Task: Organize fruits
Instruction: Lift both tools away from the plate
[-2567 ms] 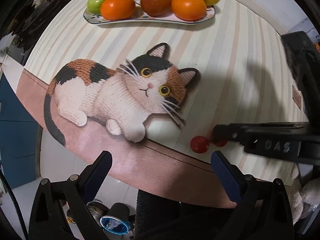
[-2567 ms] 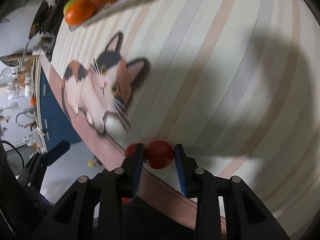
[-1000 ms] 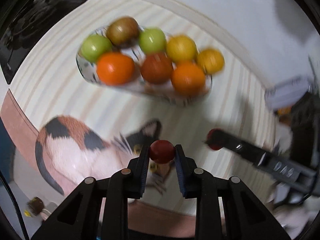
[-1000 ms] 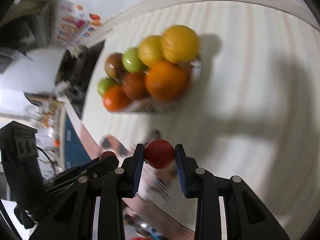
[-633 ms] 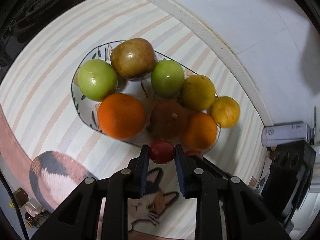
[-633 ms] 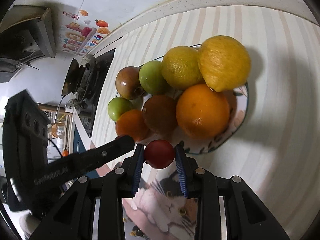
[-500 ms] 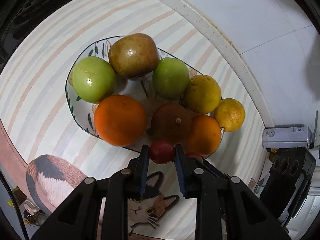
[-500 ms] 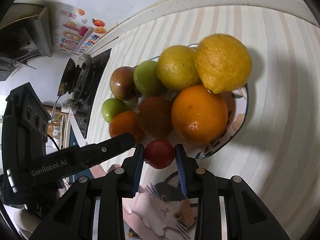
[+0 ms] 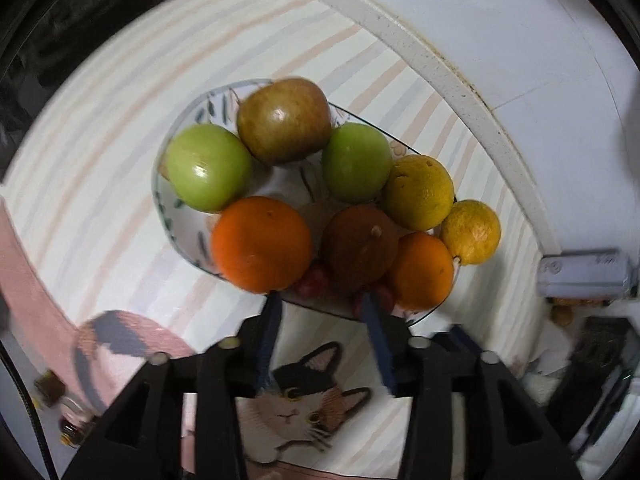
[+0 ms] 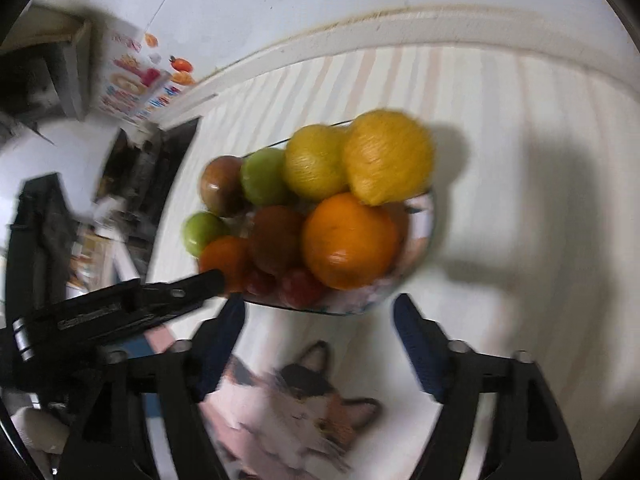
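Fruits fill the patterned plate [image 9: 182, 216] on the striped bench [image 9: 100, 208], and the newest arrivals are the two small red ones. From the left wrist view, one little red fruit [image 9: 314, 278] sits tucked at the plate's near rim between the big orange [image 9: 260, 250] and the brown fruit [image 9: 360, 250]; a second red fruit [image 9: 384, 294] peeks out just behind a blue pad. The left tool [image 9: 324, 308] was clamped on its red fruit half a second ago — now its jaws stand apart and hold nothing, tips close to the plate's edge.

From the right wrist view the picture is blurred, but the story matches: the right tool [image 10: 318, 308] has spread wide and is empty, and both red fruits [image 10: 298, 286] lie side by side on the plate under the large orange [image 10: 348, 240]. The left tool's finger reaches in from the left, near the rim.

So both drops look done — I'd judge the plate holds everything in view, leaving only a careful retreat without nudging the pile.
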